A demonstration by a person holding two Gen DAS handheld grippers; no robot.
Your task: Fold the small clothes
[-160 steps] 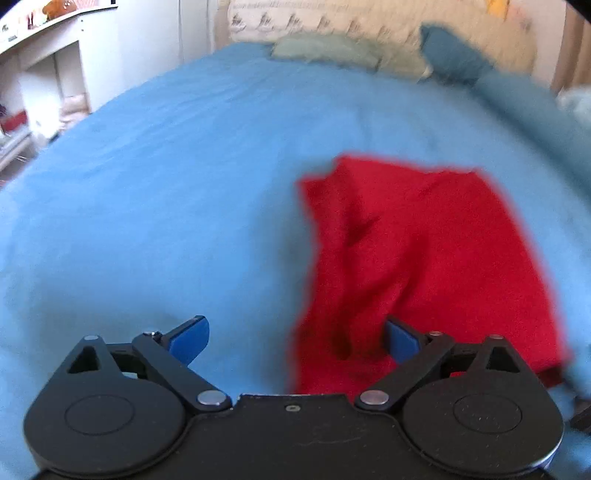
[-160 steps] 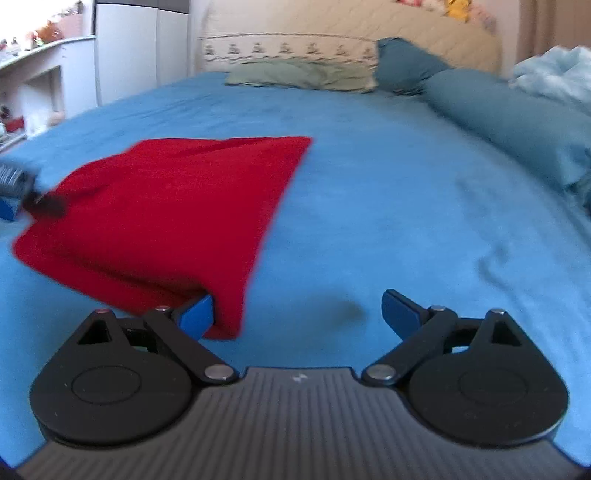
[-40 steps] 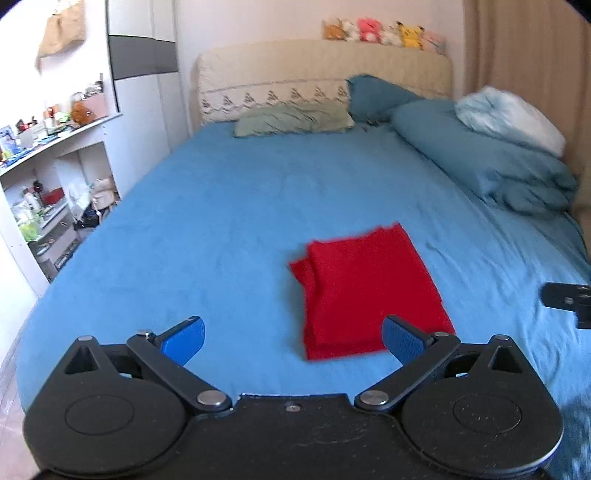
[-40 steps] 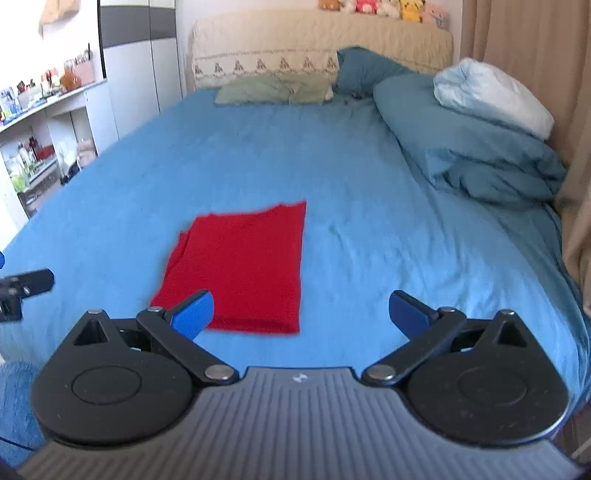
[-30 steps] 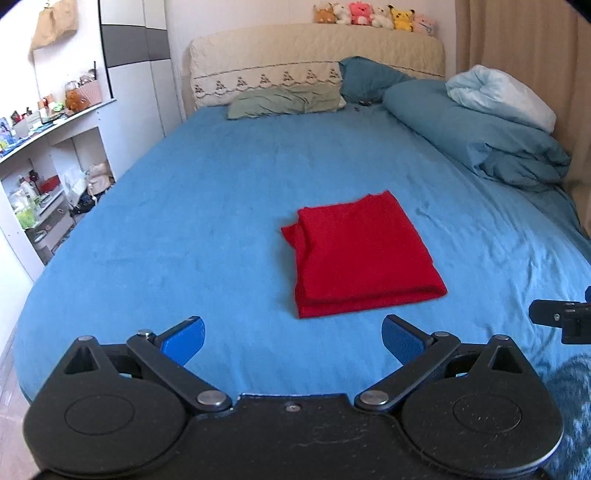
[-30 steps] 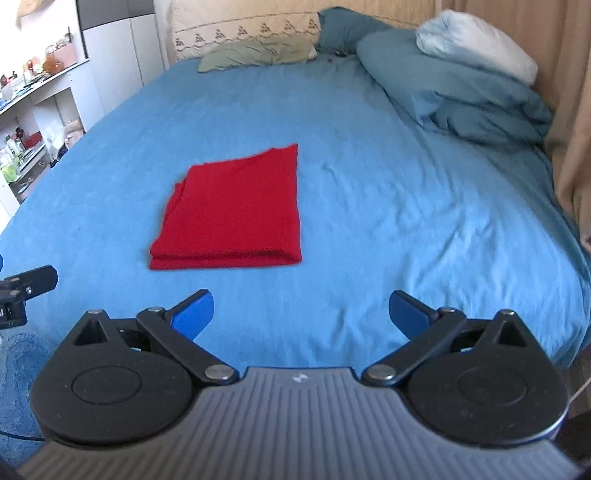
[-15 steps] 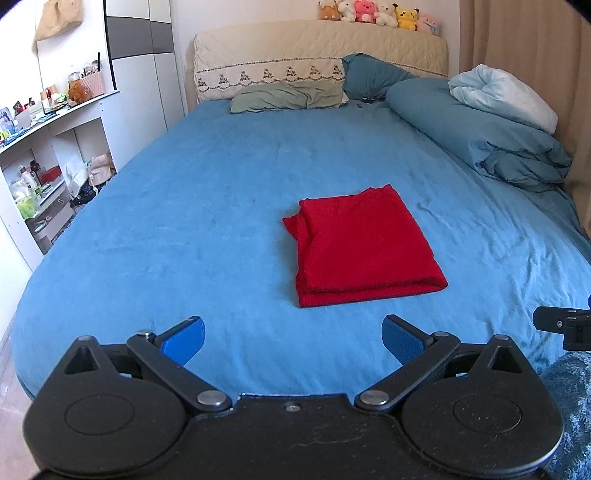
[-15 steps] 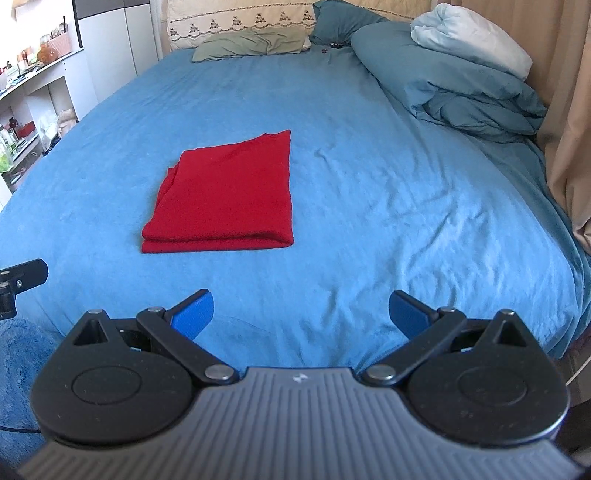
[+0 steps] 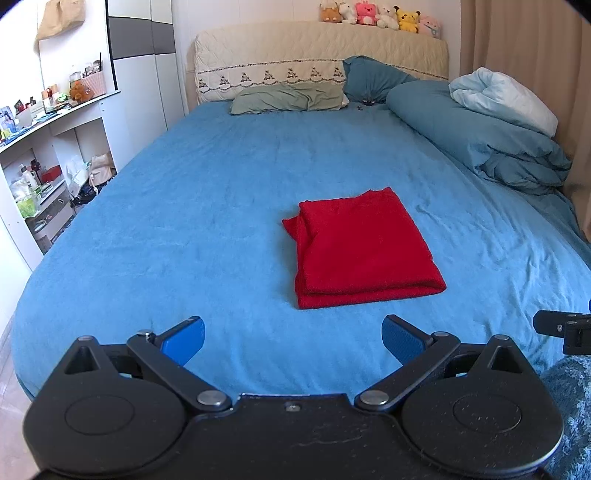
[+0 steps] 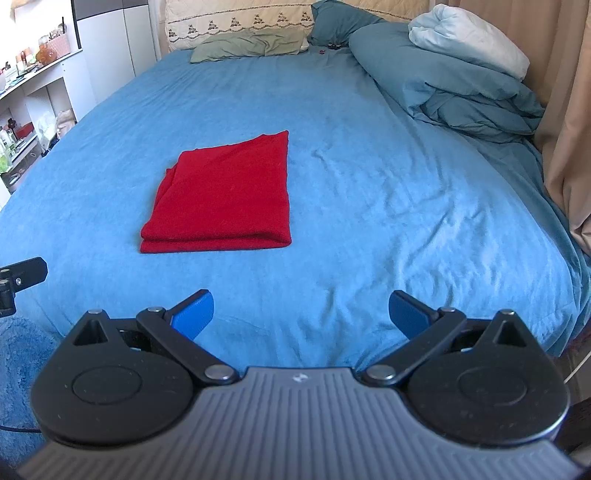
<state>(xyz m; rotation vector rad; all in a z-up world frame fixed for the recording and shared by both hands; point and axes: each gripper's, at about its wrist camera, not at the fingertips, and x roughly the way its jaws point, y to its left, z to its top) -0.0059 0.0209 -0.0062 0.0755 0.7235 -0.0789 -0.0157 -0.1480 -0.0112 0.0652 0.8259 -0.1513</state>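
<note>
Lying folded into a neat rectangle mid-bed (image 9: 184, 229), red garment (image 9: 360, 251), apparently finished; left hand-held gripper (image 9: 293, 336) and right hand-held gripper (image 10: 301, 310) both spread wide, empty, well back at the foot, presumably clearing it.

Count: one folded red garment (image 9: 360, 247); two pillows, green (image 9: 288, 98) and teal (image 9: 373, 78); six plush toys (image 9: 380, 14); one bed (image 9: 184, 221).

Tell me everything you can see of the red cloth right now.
The red cloth is a plain, soft-looking fabric folded into a flat rectangle. Stacked layers show along its near edge, and a lower layer pokes out unevenly at the far left corner. It lies on the blue sheet mid-bed, touching nothing else; both claws are open and clear of it.
</note>
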